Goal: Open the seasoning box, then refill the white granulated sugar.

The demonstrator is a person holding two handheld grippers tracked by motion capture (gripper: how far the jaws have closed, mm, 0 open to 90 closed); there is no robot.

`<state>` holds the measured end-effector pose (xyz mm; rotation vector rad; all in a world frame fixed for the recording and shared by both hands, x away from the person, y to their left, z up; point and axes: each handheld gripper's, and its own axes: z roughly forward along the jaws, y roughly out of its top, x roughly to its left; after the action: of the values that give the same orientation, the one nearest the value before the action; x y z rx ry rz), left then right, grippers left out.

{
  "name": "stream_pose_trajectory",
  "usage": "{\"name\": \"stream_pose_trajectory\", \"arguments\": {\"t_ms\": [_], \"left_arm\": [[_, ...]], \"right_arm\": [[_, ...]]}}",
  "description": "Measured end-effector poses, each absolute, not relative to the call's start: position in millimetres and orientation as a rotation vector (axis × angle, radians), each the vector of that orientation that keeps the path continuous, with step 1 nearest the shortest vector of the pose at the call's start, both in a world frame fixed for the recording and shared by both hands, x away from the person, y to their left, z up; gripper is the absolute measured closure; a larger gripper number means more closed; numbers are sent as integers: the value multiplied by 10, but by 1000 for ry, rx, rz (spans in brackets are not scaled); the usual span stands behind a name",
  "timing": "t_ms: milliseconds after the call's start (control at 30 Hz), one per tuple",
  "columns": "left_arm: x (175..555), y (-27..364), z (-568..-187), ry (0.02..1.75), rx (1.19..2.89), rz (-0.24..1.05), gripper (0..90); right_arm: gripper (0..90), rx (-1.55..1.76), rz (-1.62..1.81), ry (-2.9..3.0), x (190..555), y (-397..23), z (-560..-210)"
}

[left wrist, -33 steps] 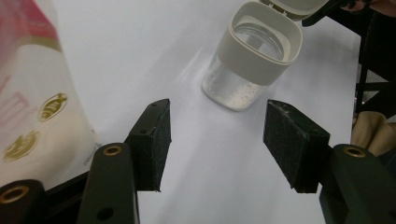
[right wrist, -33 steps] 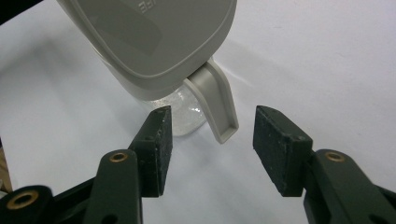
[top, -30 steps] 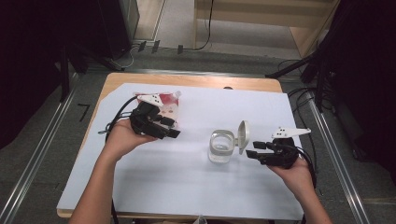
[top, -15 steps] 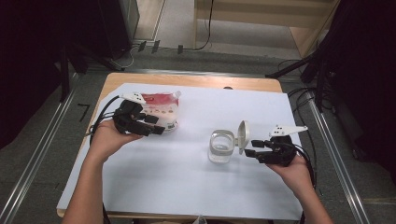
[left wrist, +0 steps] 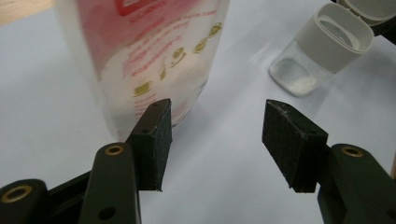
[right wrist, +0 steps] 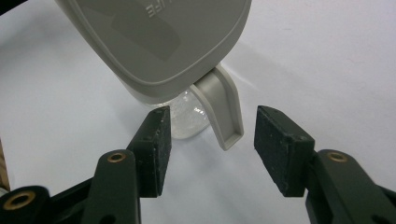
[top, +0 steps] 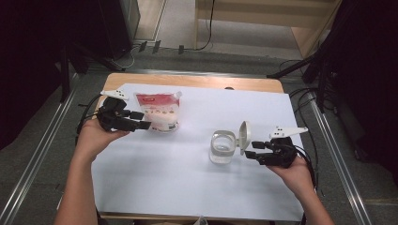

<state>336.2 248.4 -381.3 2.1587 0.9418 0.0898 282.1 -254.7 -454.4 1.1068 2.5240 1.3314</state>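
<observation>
While the jar (top: 222, 146) stands with its lid (top: 244, 138) flipped up, filling looks not yet begun: only a thin white layer shows inside. Left gripper (top: 139, 120) has jaws apart, pouch (top: 158, 111) just beyond its fingertips, upright and ungrasped. Right gripper (top: 250, 150) has jaws apart, lid tab (right wrist: 223, 116) between its fingers (right wrist: 156, 148), untouched. Remaining: grasp pouch, pour, close.

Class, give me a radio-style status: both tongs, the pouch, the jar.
Left tongs open beside upright pouch, not gripping. Right tongs open at jar, its flip lid up. Nothing between pouch and jar.
</observation>
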Motion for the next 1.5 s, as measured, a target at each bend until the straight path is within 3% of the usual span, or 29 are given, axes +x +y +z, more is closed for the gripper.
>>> {"name": "stream_pose_trajectory", "arguments": {"t_ms": [633,967,1333,1500], "left_arm": [[3583,2678,-3781,986,2148,141,435],[3711,2544,-3800,956,2148,130,443],[3824,2423,-3798,904,2122,150,515],[3843,2407,-3805,907,2118,127,622]], "right_arm": [[467,1124,1320,2518,2798,-2549,-4559],[467,1122,1310,2517,2734,-2567,-4572],[466,1128,1300,2518,2685,-2577,-4589],[465,1135,1293,2517,2661,-2580,-4593]]}}
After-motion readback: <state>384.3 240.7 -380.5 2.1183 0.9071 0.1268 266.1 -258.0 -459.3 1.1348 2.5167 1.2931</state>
